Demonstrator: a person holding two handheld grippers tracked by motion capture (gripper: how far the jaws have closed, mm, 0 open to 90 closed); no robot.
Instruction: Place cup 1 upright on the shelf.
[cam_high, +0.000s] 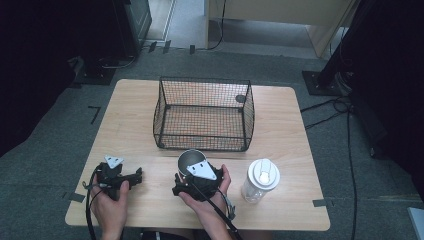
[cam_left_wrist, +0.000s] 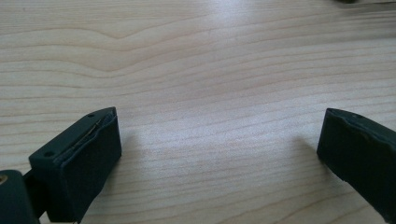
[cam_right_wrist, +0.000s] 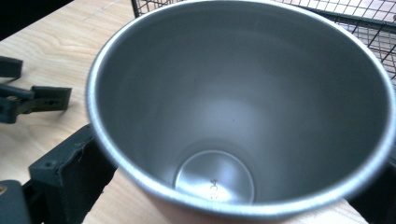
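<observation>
One steel cup (cam_high: 189, 160) near the table's (cam_high: 135, 125) front edge, flanked by the spread right gripper (cam_high: 186, 171); one left gripper (cam_high: 136, 176) spread, nothing between; one basket (cam_high: 204, 114); one bottle (cam_high: 260, 180).

My light rectangular wooden table (cam_high: 135, 105) stands on grey carpet floor (cam_high: 45, 130). Beyond the table's far edge I see a pale wooden cabinet (cam_high: 280, 12). Black cables (cam_high: 345, 107) trail right of the table. Black tape marks (cam_high: 94, 114) lie at the table's left.

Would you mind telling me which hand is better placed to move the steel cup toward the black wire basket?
The right gripper: its jaws flank the empty steel cup, just before the black wire basket. The left gripper rests open over bare wooden table.
</observation>
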